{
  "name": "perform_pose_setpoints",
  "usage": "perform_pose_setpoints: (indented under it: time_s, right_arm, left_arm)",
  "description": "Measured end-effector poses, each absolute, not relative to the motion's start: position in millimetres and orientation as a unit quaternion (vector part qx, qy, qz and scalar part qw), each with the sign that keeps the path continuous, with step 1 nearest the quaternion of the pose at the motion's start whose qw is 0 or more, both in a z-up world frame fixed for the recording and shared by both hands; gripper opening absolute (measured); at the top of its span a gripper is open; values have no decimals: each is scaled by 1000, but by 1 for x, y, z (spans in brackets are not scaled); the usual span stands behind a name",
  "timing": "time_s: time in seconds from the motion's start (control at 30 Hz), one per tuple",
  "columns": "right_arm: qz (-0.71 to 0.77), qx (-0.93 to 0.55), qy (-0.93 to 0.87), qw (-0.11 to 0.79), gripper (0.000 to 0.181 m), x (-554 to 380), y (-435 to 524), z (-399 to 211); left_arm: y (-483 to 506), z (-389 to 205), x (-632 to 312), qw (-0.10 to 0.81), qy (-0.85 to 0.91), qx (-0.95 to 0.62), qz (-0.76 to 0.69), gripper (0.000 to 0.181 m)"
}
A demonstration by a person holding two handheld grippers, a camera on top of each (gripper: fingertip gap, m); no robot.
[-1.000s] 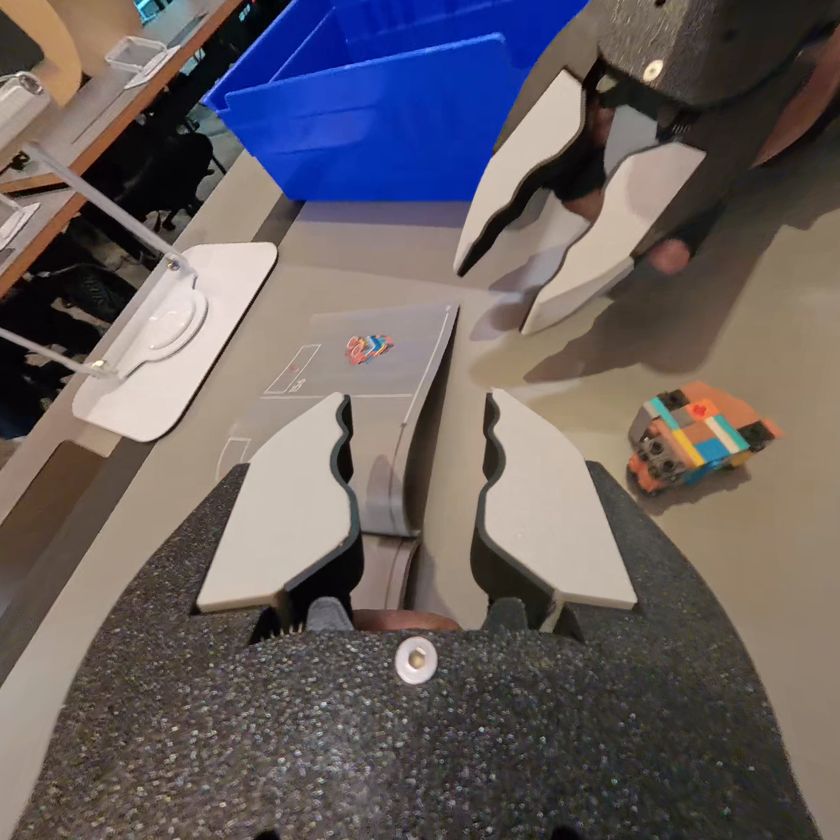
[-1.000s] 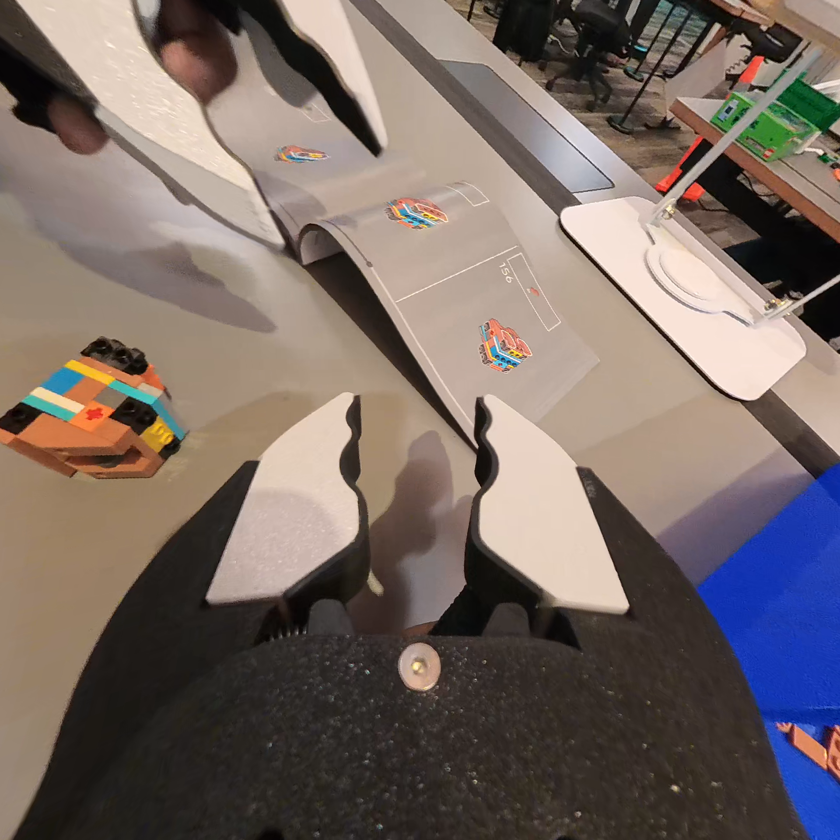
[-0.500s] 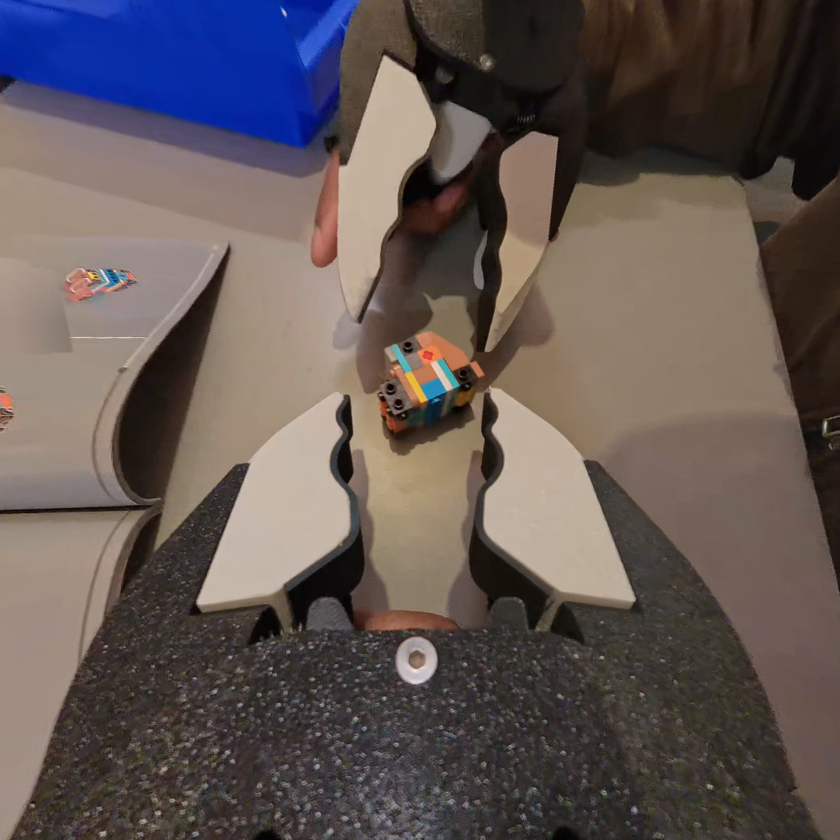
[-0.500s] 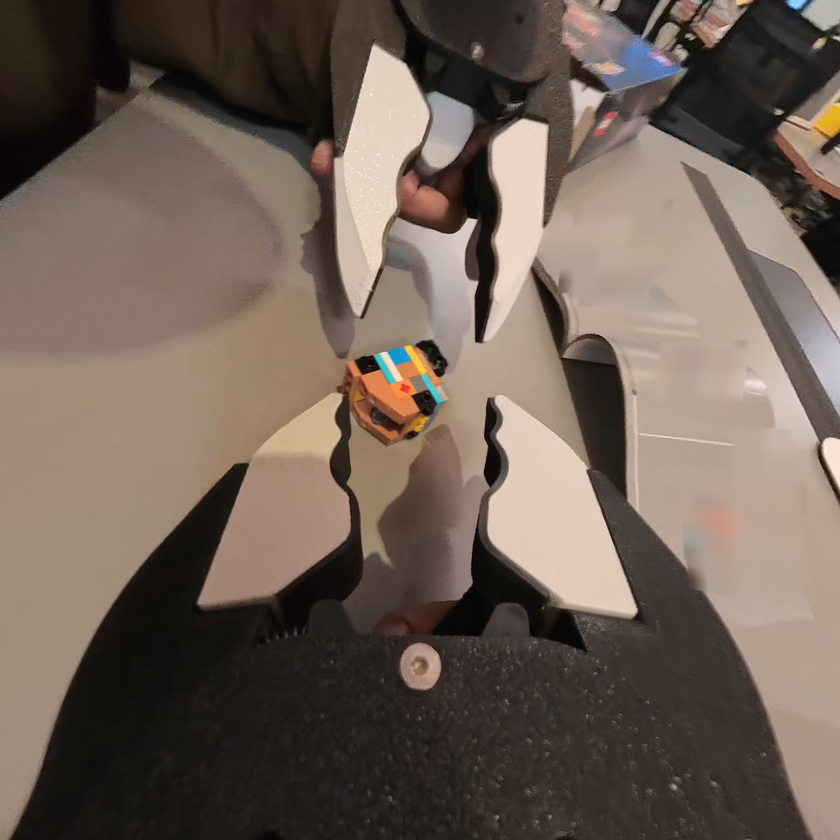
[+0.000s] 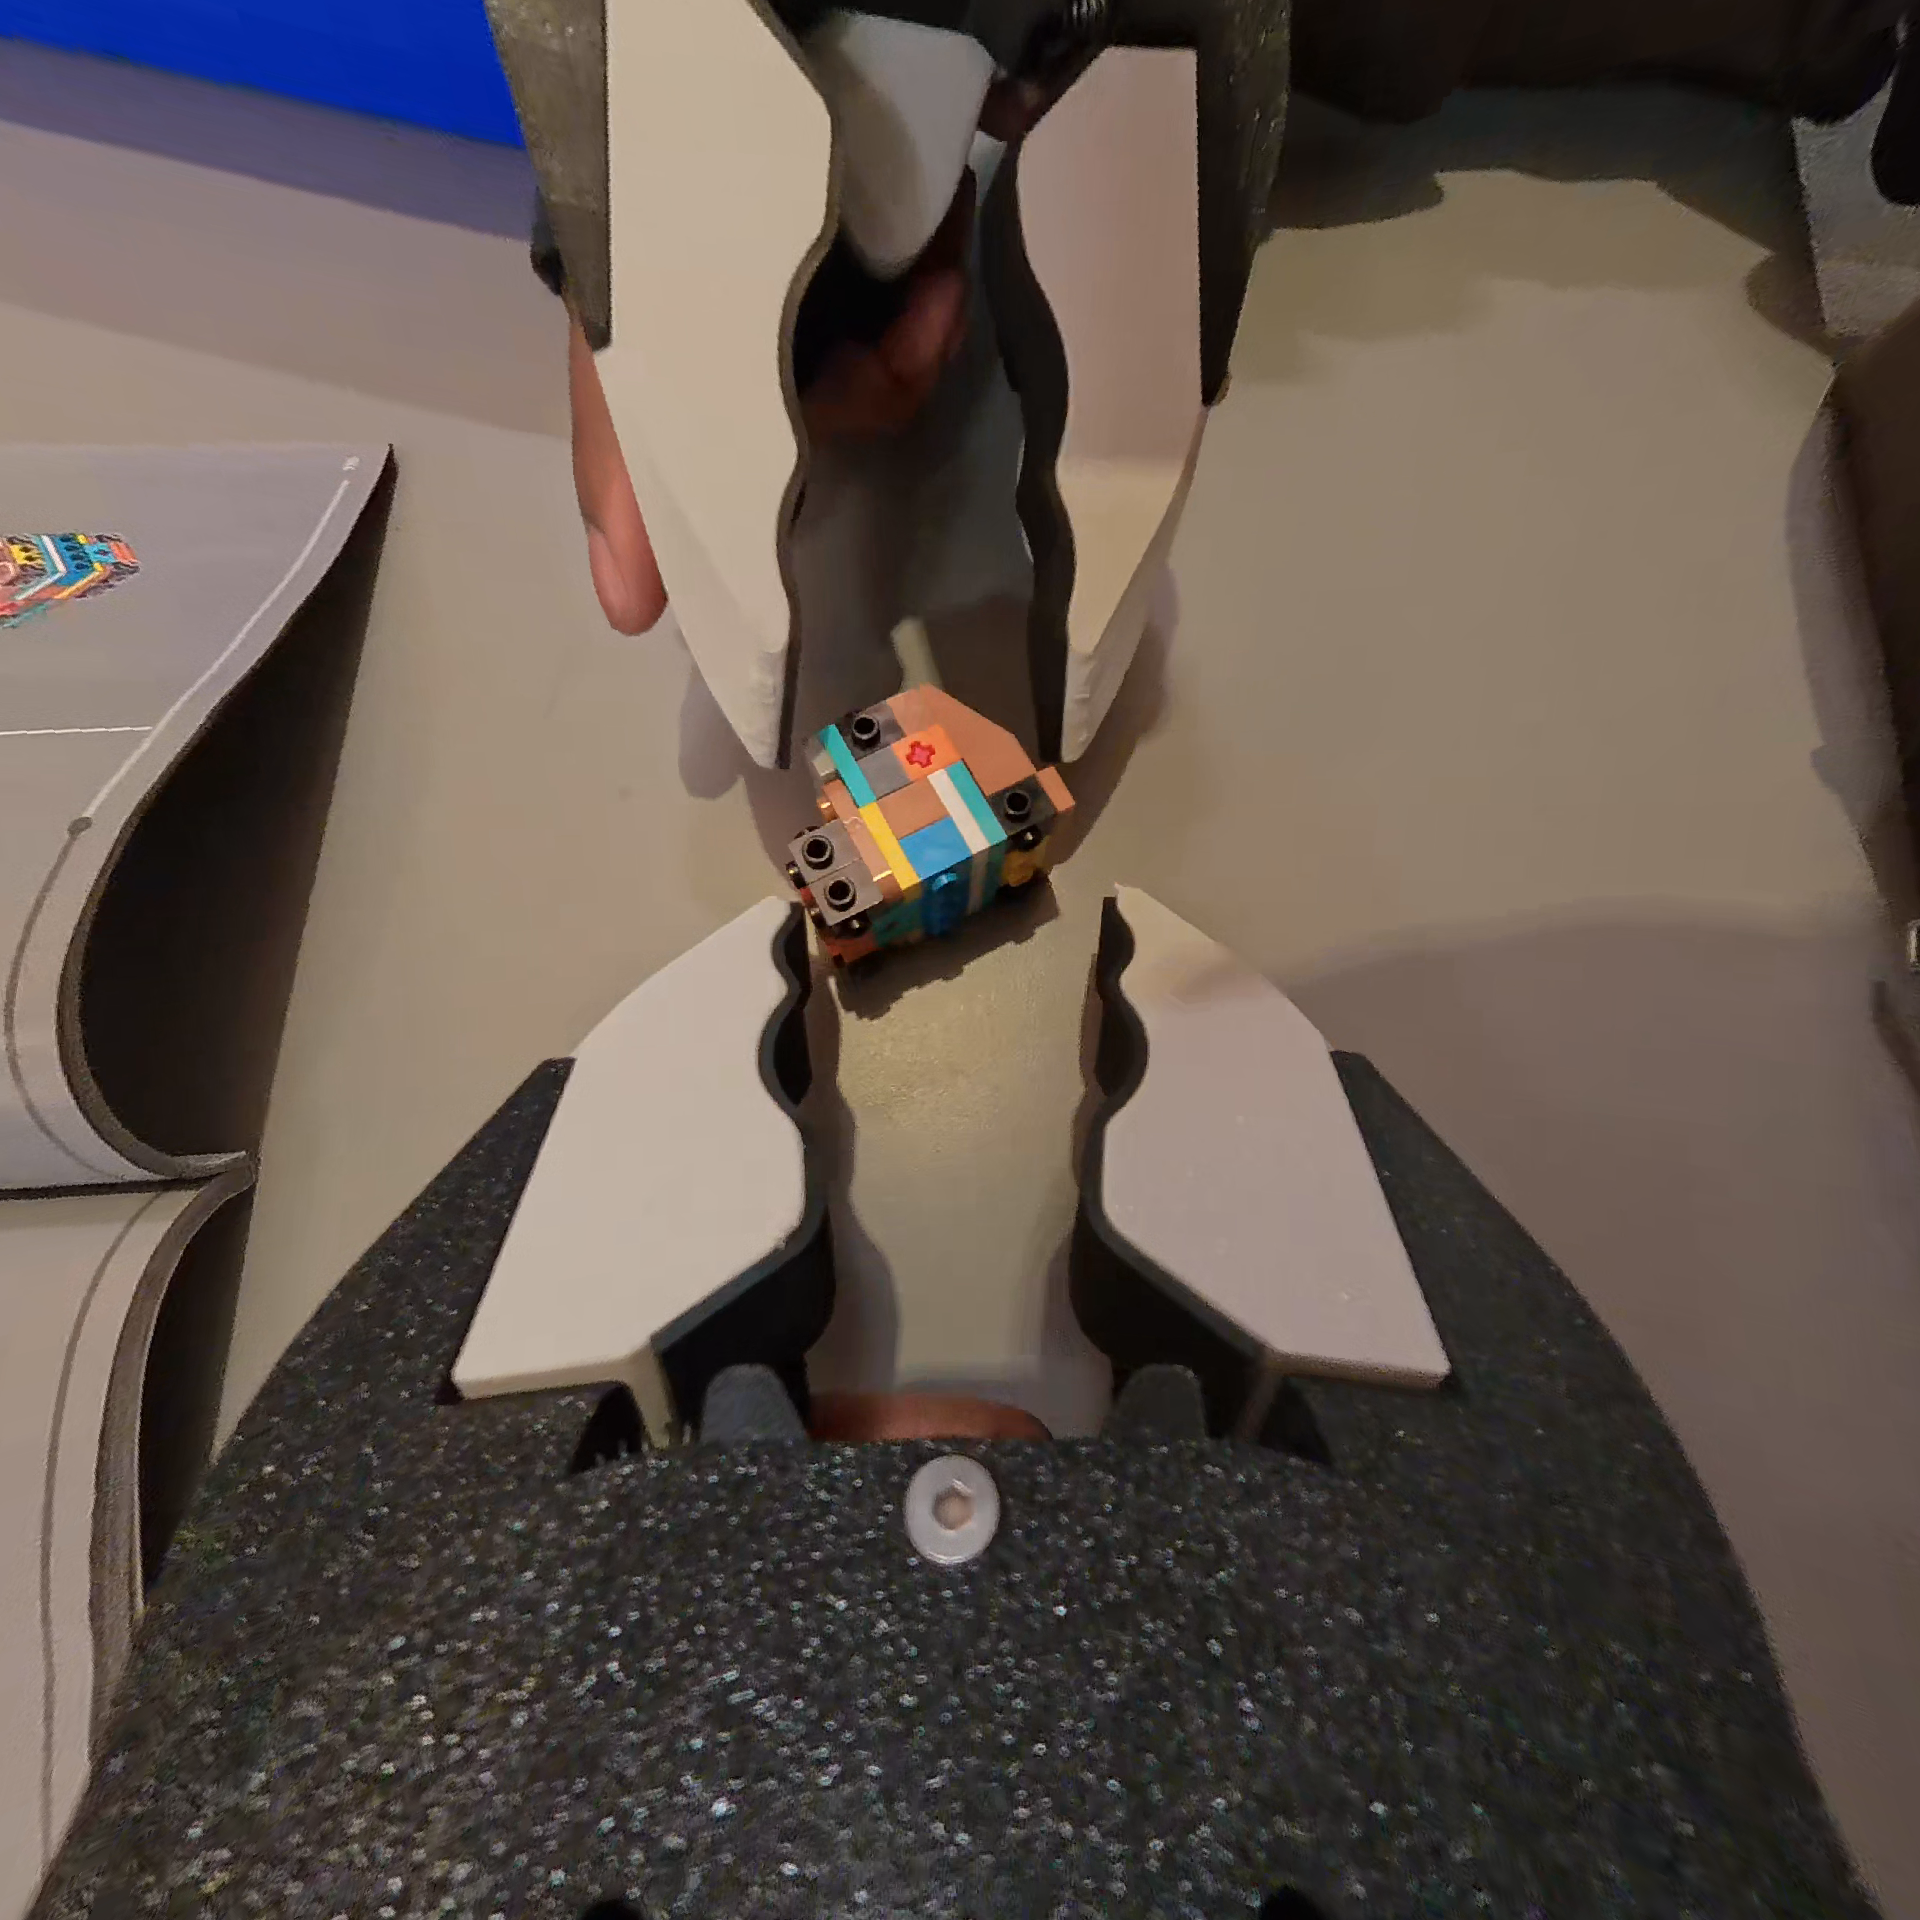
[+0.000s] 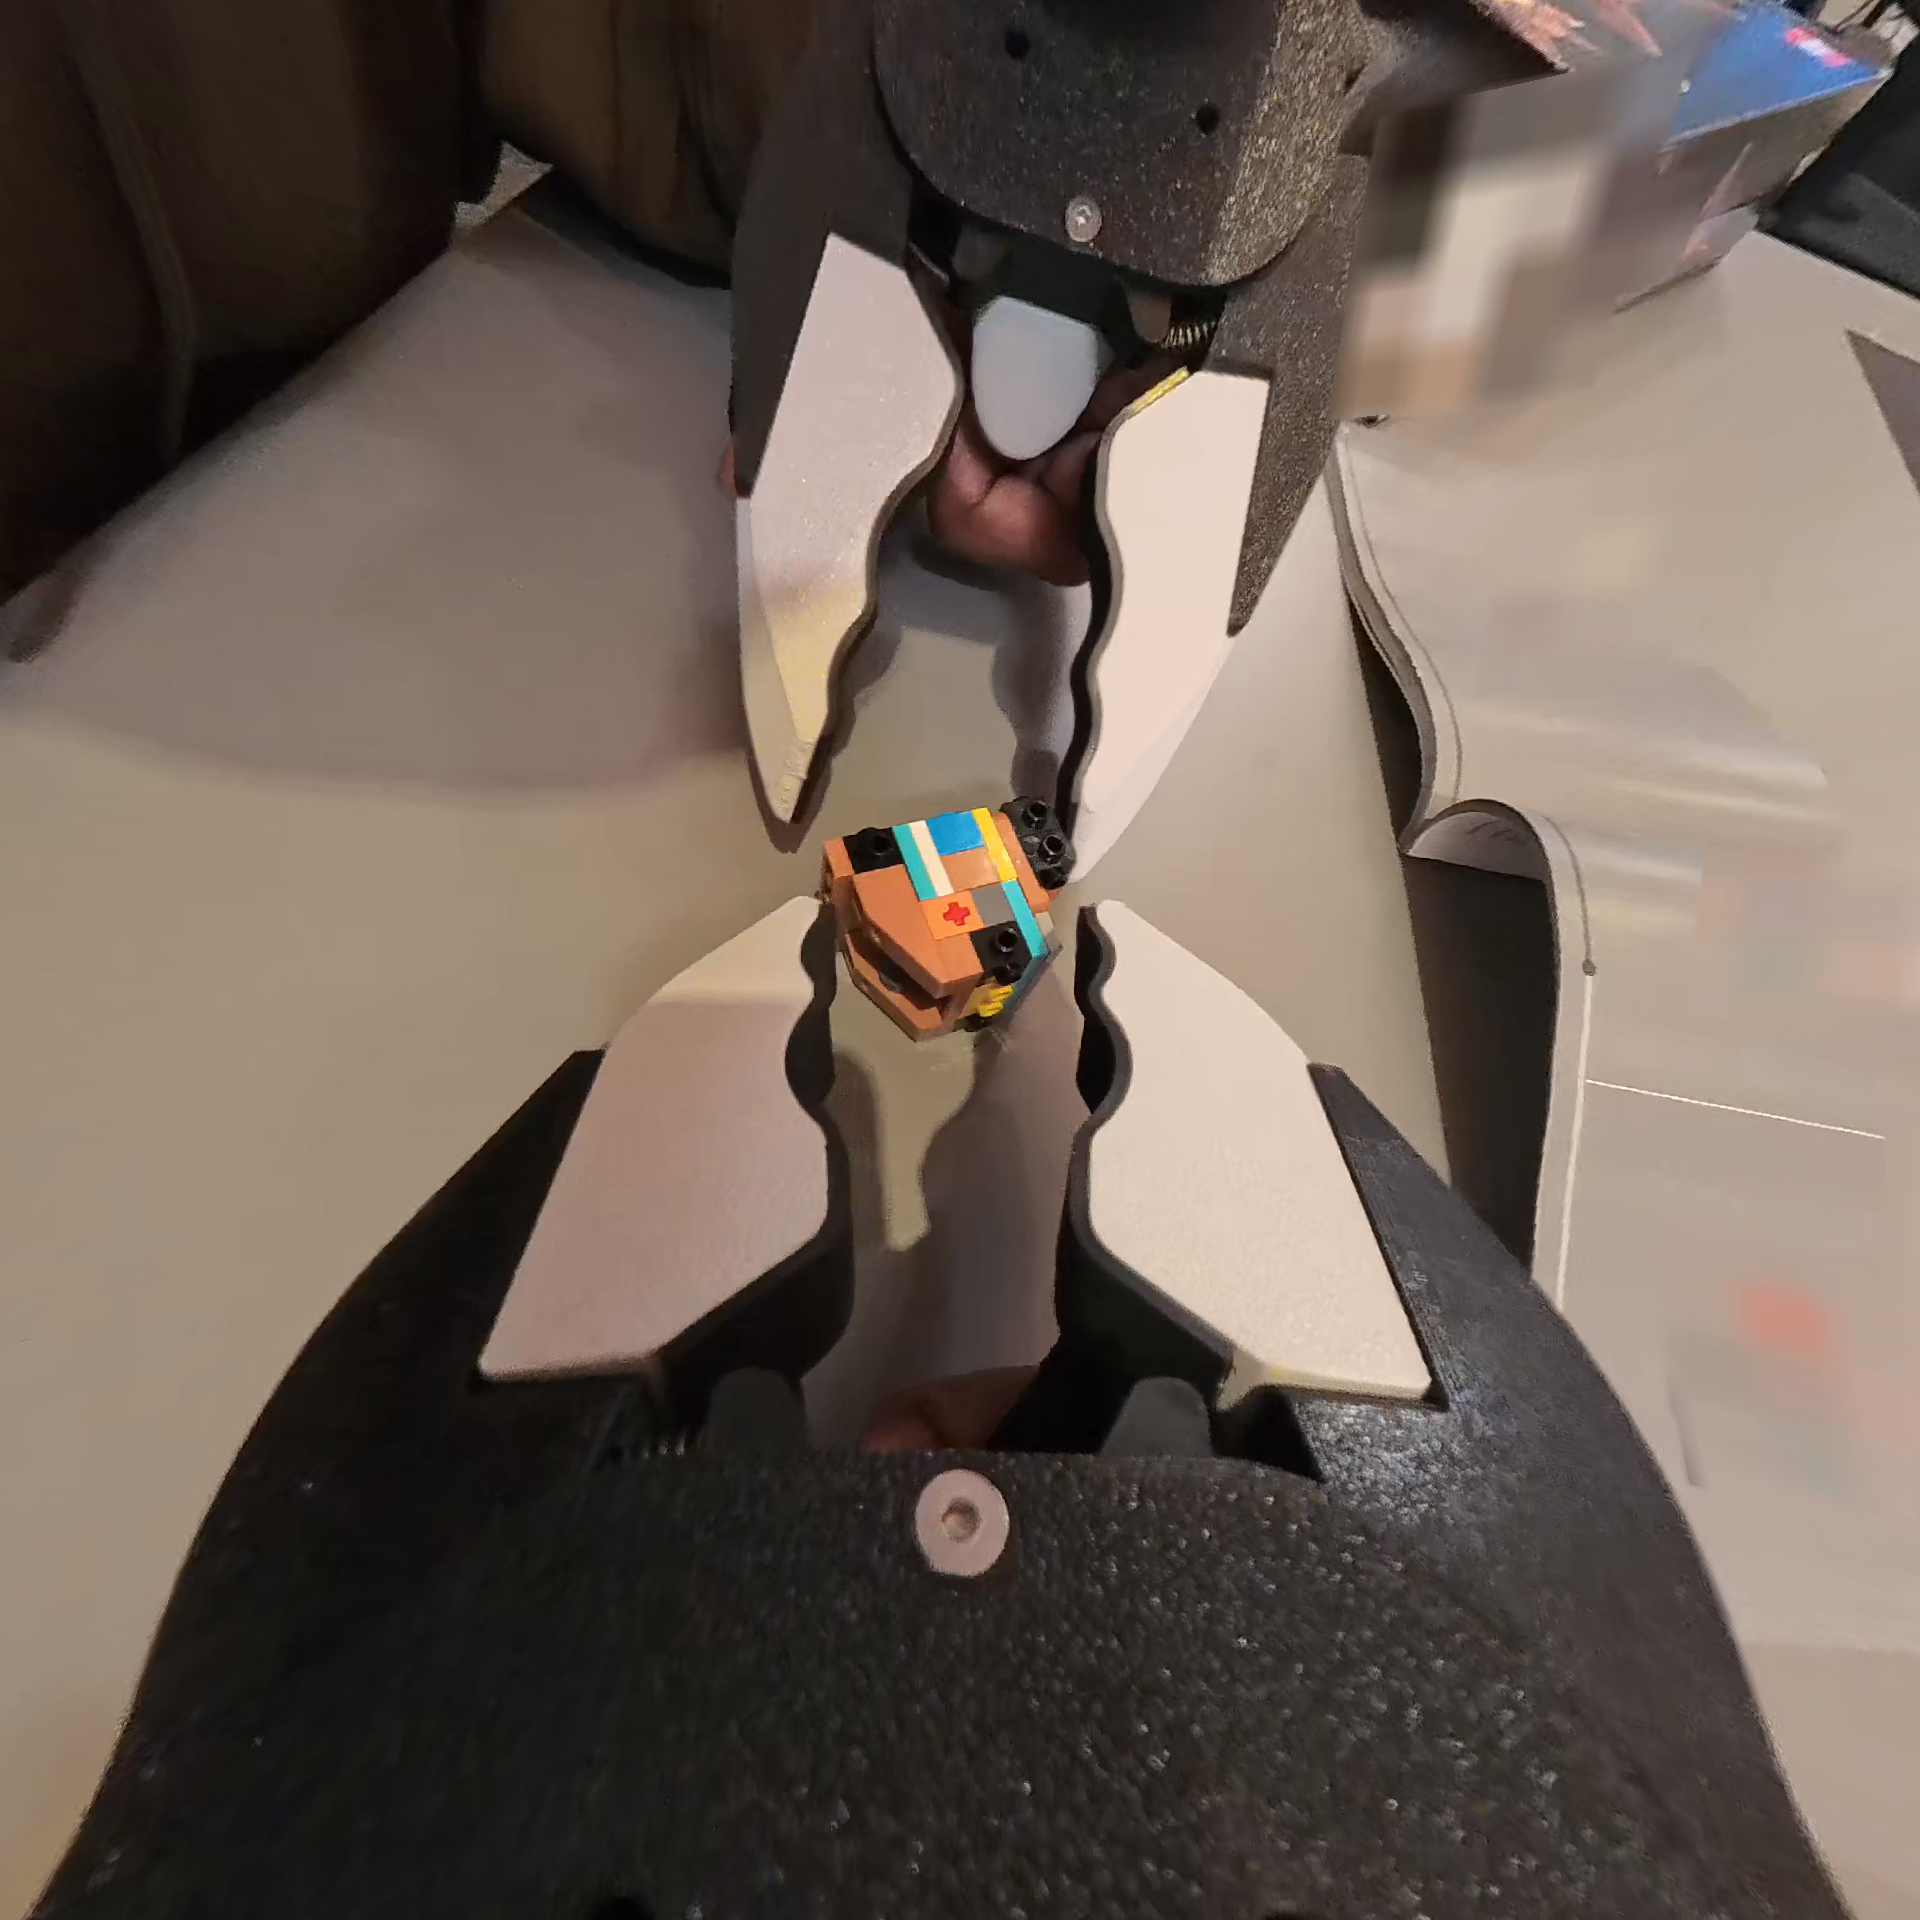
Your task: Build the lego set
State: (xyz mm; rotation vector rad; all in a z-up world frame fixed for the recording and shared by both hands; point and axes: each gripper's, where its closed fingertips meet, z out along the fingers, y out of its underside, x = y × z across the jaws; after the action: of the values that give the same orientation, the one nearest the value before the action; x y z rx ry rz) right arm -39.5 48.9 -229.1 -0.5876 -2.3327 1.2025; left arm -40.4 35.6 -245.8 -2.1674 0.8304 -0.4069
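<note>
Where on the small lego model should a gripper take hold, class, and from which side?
Grip the lego model across its two flat side walls, coming down from above: it sits on the table, its slope-cut brown end and studded corners offer poor purchase.

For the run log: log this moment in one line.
left hand-held gripper: open | right hand-held gripper: open | lego model: on table, between both, ungrasped

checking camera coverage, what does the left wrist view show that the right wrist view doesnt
Only the left wrist view shows the blue plastic bin at the far edge and the colourful model picture on the open grey instruction booklet.

Only the right wrist view shows a blue printed cardboard box in the far corner.

Both show the small brown, blue and yellow lego build resting on the beige table between the open left gripper and the open right gripper.
</note>
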Motion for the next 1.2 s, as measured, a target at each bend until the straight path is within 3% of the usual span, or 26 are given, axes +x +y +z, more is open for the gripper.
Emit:
perform_pose_setpoints:
  time_s: [0.23,0.47,0.77,0.93,1.2]
  right_arm:
    - [409,-206,-870,181,44,-39,45,-240]
    - [405,-220,-866,197,39,-41,46,-240]
    - [373,-312,-840,242,38,-48,51,-240]
    - [348,-322,-843,254,38,-48,50,-240]
    - [367,-284,-855,233,37,-39,46,-237]
  left_arm:
    - [38,-253,-39,377,334,-850,-152,50]
    - [37,-254,-43,372,332,-854,-149,50]
    - [45,-253,-48,393,323,-853,-121,66]
    - [50,-252,-45,409,337,-843,-95,55]
    - [47,-253,-40,404,356,-835,-111,54]
